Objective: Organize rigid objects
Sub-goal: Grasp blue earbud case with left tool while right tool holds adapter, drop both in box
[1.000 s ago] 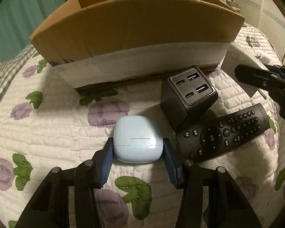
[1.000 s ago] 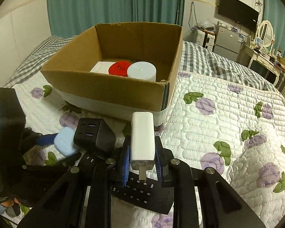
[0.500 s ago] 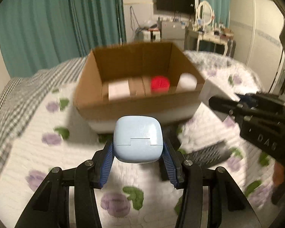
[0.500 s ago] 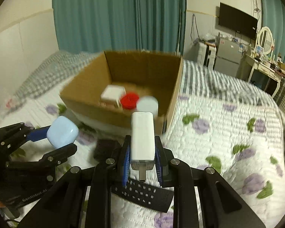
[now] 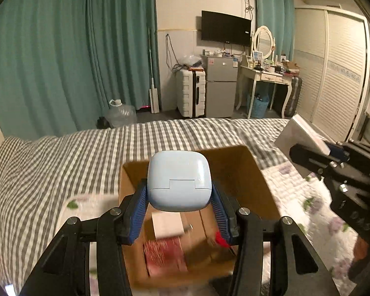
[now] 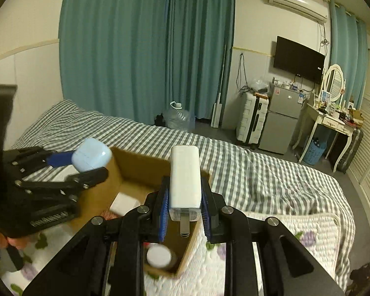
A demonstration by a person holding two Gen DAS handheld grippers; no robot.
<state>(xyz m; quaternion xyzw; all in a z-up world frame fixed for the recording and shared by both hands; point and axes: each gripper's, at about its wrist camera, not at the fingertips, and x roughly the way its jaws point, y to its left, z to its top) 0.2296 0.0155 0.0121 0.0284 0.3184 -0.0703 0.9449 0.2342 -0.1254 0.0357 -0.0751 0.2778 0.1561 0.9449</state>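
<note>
Carry over open brown cardboard box (image 5: 249,172) | left hand-held gripper (image 5: 179,204) clamped on pale-blue rounded plastic case (image 5: 178,180) | right hand-held gripper (image 6: 184,204) clamped on white rectangular charger (image 6: 185,175) | lower inside walls before releasing, clear of white round lid (image 6: 159,255)

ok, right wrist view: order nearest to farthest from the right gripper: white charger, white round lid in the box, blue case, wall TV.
1. white charger: clamped between the right gripper pads.
2. white round lid: just below the gripper, in the cardboard box.
3. blue case: upper left, held in the left gripper.
4. wall TV: far wall, upper right.
</note>
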